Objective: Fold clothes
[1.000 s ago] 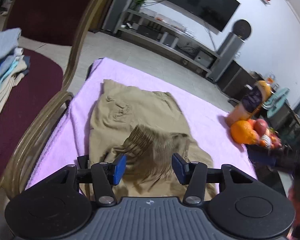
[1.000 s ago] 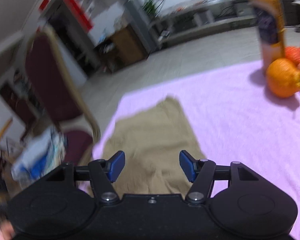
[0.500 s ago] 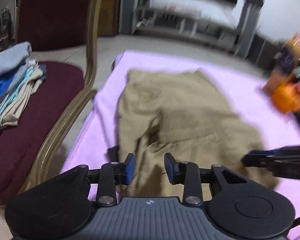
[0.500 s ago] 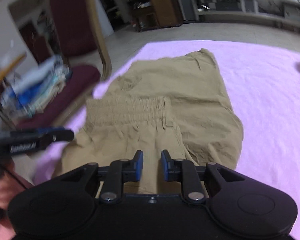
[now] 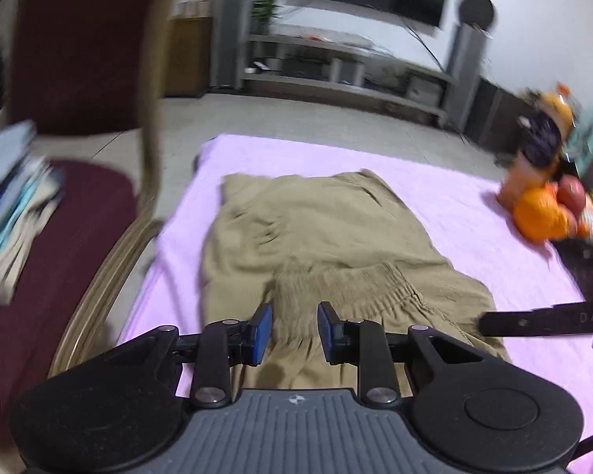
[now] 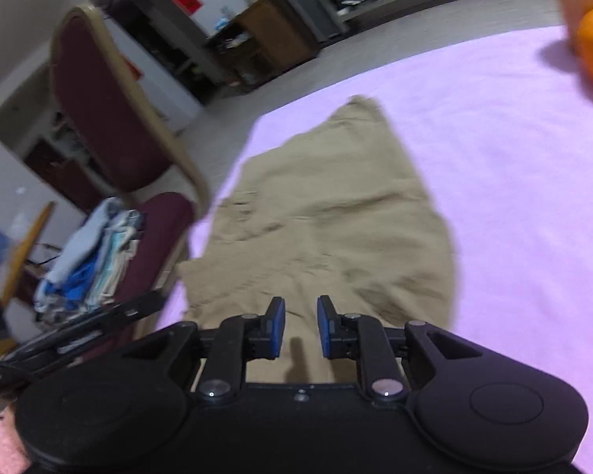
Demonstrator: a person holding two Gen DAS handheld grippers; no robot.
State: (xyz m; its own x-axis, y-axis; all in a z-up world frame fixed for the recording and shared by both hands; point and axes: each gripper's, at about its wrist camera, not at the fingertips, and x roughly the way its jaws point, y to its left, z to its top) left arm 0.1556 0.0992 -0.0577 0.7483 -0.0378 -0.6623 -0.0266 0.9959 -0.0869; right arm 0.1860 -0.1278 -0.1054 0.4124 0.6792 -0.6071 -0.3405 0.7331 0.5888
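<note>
On the left, a maroon chair (image 5: 71, 213) carries a stack of folded clothes (image 5: 8, 197), just beside the table's edge. On the pink cloth (image 5: 454, 213) that covers the table lie the khaki shorts (image 5: 320, 233), spread flat with their gathered waistband (image 5: 344, 284) doubled over on the near side.

A second ago that waistband was in the air, blurred, between wide jaws; now it rests on the fabric. The left gripper (image 5: 293, 326) has just been narrowing its jaws and hangs low over the waistband's left end — cloth shows in the gap, but I cannot tell whether the pads actually press it. The right gripper (image 6: 301, 326) has dropped closer to the shorts' near edge and narrowed too, then barely moved further; its pads stand a slot apart with flat cloth beneath, and a pinch is not clear there either.

To my eye the first fold is laid, and both tools are taking fresh hold for the next one. Far right, oranges (image 5: 541, 213) and a juice bottle (image 5: 541, 146) sit well apart from the shorts.
</note>
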